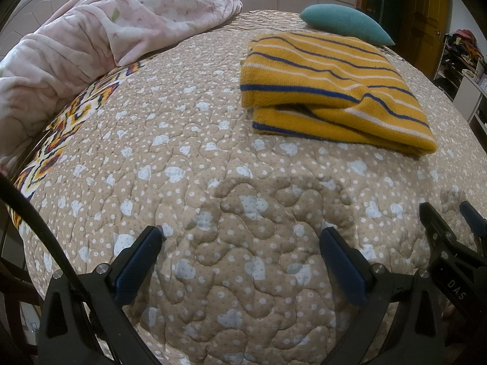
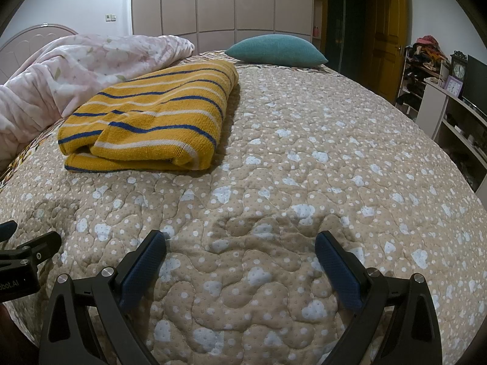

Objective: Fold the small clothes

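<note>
At the upper left of the left wrist view a rumpled pink blanket (image 1: 91, 36) is seen, and to its right the yellow striped garment (image 1: 328, 91) lies on the quilted bed (image 1: 182, 152), already folded into a flat stack, so the folding is judged done unless other clothes wait out of view. At the bottom, the left gripper (image 1: 243, 240) and right gripper (image 2: 240, 243) are held with fingers spread wide apart, empty, near the garment but not touching it. No containers are visible.
</note>
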A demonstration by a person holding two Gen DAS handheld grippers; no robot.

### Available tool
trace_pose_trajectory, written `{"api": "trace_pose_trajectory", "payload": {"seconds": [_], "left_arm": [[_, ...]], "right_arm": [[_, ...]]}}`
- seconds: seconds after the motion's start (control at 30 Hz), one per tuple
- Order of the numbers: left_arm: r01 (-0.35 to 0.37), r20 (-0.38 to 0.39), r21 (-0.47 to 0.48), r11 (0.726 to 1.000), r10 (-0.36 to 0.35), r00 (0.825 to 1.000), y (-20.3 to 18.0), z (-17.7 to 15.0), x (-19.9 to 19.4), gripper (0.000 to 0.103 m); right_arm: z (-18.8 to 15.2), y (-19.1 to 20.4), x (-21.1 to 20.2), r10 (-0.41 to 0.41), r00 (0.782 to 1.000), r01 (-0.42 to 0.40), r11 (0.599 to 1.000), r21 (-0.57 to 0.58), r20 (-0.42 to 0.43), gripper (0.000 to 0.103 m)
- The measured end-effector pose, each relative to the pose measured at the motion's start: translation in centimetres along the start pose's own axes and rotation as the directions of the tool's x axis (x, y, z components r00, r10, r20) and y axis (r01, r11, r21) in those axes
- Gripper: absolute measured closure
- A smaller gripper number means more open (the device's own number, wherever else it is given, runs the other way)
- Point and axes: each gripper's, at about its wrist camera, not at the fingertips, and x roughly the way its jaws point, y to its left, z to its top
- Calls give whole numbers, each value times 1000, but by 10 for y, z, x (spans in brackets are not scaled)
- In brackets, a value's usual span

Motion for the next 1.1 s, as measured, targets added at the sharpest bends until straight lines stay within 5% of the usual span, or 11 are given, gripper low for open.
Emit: {"api": "trace_pose_trajectory", "payload": {"seconds": [0.13,0.3,0.57,1.1], "left_arm": [[1,2,-1,1000,-1,1000,0,0,-1,0],[16,34,-17,1000,-15,999,6,1,-12,0],[34,193,-20,999,-30,981,7,9,-56,0],[26,111,-21,999,-24,994,0,4,-45,0]], "right_arm": [[11,3,-6,-13,999,12,1000,-26,-35,3],[27,4,-24,-6,999,7,999,-34,33,3],[36,6,-31,0,998,2,999,-37,57,3],[23,10,-38,-5,999,6,1000,-25,46,3]]}}
